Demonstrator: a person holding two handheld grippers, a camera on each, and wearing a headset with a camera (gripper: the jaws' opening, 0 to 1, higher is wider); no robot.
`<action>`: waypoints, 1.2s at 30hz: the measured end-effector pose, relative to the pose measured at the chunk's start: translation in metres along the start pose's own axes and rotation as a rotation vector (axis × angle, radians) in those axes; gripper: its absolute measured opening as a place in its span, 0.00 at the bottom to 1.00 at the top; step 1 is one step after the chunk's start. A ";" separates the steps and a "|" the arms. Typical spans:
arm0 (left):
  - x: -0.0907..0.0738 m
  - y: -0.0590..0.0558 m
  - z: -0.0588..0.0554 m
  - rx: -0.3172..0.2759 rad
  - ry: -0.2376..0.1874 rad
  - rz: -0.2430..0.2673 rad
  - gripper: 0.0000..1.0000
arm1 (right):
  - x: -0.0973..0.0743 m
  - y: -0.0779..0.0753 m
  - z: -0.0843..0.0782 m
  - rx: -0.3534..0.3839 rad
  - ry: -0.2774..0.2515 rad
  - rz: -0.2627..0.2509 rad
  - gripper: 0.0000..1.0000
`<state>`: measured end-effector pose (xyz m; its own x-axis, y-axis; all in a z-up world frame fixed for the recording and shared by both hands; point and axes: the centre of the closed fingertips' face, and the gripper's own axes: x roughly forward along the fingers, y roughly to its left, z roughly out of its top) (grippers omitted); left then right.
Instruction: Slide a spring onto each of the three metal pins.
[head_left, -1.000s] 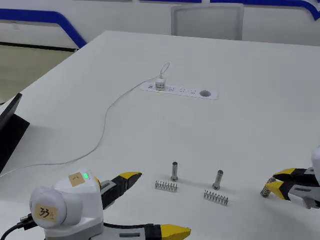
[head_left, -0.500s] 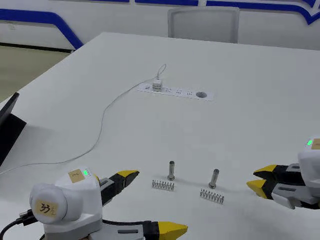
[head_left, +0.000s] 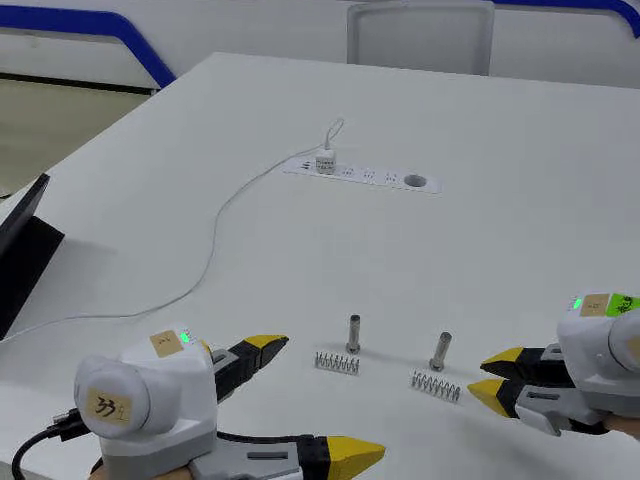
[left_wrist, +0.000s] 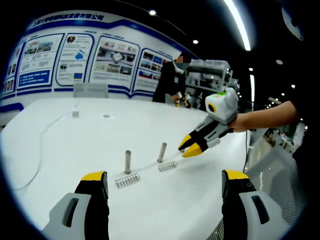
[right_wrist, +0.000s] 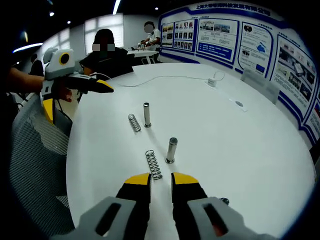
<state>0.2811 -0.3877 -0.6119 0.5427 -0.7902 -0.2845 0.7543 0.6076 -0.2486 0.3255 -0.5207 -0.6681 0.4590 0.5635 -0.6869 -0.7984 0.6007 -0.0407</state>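
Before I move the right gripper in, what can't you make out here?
Right gripper view: a small part beside the right gripper, mostly hidden by its body.
Head view: a dark object, cut off by the left edge.
Left gripper view: wall poster text, too small to read.

The left gripper (head_left: 310, 400) is held at the lower left of the head view, its yellow-tipped jaws spread wide, pointed toward the right of the frame, with nothing gripped between them. The right gripper (head_left: 492, 373) is held at the lower right, pointed left, its jaws parted only narrowly and empty. In the left gripper view, a hand (left_wrist: 240, 121) and bare forearm (left_wrist: 270, 112) are seen behind the right gripper.
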 end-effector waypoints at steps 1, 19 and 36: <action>0.000 0.001 -0.001 -0.001 0.004 0.004 0.97 | 0.003 0.002 -0.001 0.003 0.003 0.004 0.17; 0.000 0.001 -0.007 -0.027 0.028 -0.003 0.94 | 0.034 0.015 -0.005 -0.006 0.048 0.065 0.17; 0.001 -0.003 -0.012 -0.016 0.058 -0.014 0.93 | 0.033 0.016 -0.014 0.018 0.067 0.044 0.12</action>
<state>0.2754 -0.3895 -0.6225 0.5093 -0.7930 -0.3344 0.7555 0.5981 -0.2675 0.3225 -0.5003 -0.7019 0.3958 0.5510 -0.7347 -0.8101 0.5863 0.0033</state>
